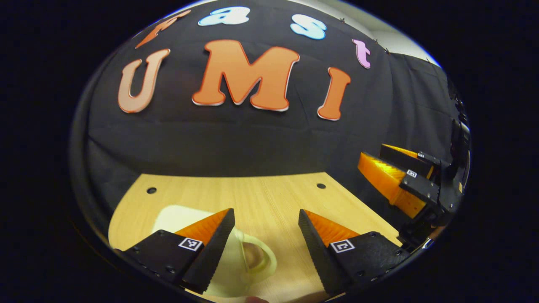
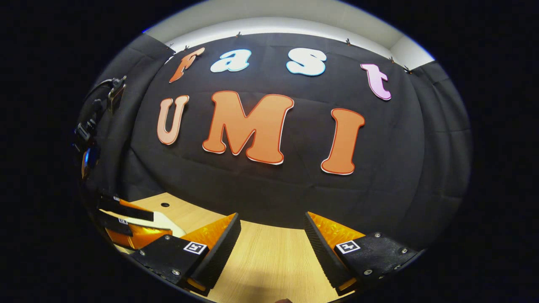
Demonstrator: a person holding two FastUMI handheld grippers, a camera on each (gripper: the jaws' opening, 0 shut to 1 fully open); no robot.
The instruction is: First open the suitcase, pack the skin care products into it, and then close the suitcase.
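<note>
- In the left gripper view, the left gripper (image 1: 266, 219) hangs low over the wooden tabletop (image 1: 269, 198), its two fingers spread wide apart and grasping nothing.
- Just beneath and partly behind its left-hand finger (image 1: 210, 244) lies a pale cream-white thing with a looped handle (image 1: 252, 257); it rests on the tabletop at the near left. Whether this is the suitcase or part of it cannot be told, as most of it is hidden by the finger.
- In the right gripper view, the right gripper (image 2: 273, 227) is likewise released, fingers well apart over bare wood, nothing between them.
- Farther off in the left gripper view, the right gripper (image 1: 393, 176) shows at the right edge, above the tabletop's far right side.
- In the right gripper view, the left gripper (image 2: 126, 219) appears at the lower left, with a strip of the same pale thing (image 2: 168, 223) just beside it.
- Two small dark holes (image 1: 151, 190) sit near the tabletop's far edge.
- Behind everything hangs the black cloth wall (image 2: 273, 193).
</note>
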